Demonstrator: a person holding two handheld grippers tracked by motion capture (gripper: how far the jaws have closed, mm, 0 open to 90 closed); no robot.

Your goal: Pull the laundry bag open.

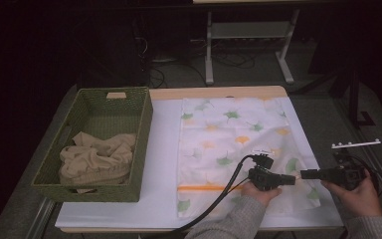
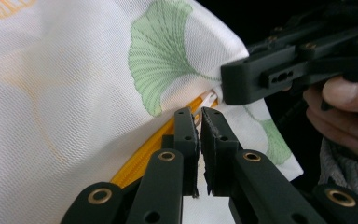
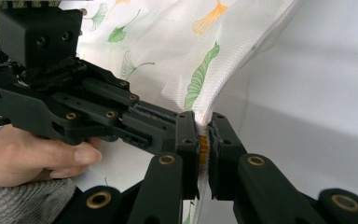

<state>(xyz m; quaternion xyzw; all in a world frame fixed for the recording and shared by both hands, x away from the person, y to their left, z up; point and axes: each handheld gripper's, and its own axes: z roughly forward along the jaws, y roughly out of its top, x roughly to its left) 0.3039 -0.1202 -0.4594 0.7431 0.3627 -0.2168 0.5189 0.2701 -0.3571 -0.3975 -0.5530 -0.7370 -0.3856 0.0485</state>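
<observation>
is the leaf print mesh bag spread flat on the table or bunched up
Mostly spread flat: the mesh bag lies open across the table, only its near right corner lifted.

Basket (image 1: 129,107) at table (image 1: 163,149) left, cloth (image 1: 97,158) inside, laundry bag (image 1: 229,134) to its right, both hand-held grippers at bag's near right corner

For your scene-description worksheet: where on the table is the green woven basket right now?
In the high view the green woven basket stands on the table's left side, just left of the leaf-print laundry bag, holding beige cloth.

I see a green woven basket (image 1: 134,117) at the table's left. Beige cloth (image 1: 97,159) lies crumpled inside it.
</observation>
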